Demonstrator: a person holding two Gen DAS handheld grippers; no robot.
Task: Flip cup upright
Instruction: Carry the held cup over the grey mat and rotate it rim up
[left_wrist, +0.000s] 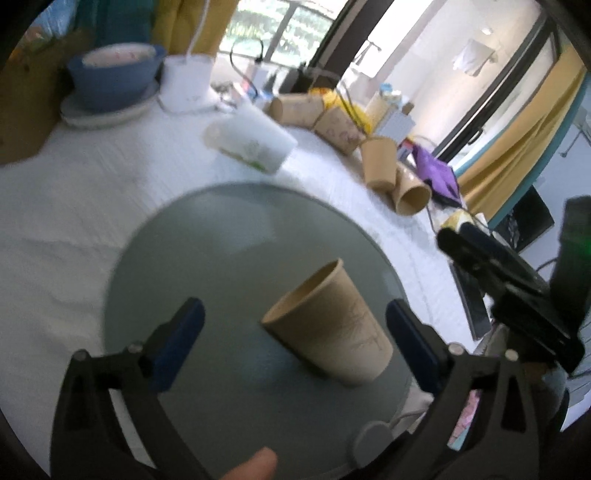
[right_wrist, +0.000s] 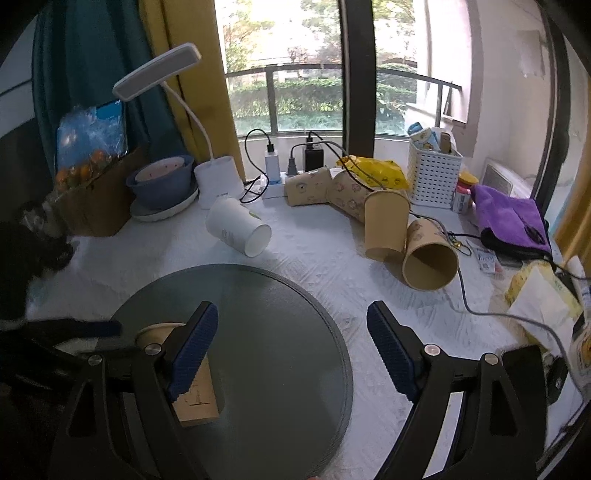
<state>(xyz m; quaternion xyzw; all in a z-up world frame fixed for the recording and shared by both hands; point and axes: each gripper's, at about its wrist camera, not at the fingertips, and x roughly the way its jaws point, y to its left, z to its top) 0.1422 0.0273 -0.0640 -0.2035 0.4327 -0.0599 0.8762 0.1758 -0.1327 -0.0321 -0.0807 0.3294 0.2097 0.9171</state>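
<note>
The brown paper cup (left_wrist: 327, 321) stands on the round grey glass turntable (left_wrist: 221, 236), mouth up and narrow base down, though it reads as tilted in the left wrist view, which may be the lens or a real lean. It sits between the blue pads of the left claw (left_wrist: 295, 332), whose jaws are spread wide with clear gaps on both sides, so nothing is gripped. In the right wrist view the cup (right_wrist: 195, 398) is mostly hidden behind one finger of the right claw (right_wrist: 291, 350), which is likewise released and hangs over the turntable (right_wrist: 277, 332) holding nothing. Judging from this, the flip itself looks essentially done and the step in hand is leaving the cup settled. To do that well, the left claw should back straight out along its own axis, keeping both pads off the thin wall, since a light paper cup on smooth glass will skid or topple at a nudge. If the lean is real, a gentle squeeze low on the body and a small correction is safer than pushing the rim. Other paper cups (right_wrist: 430, 258) lie on their sides on the white-clothed table (right_wrist: 314, 258) beyond, well apart.
</note>
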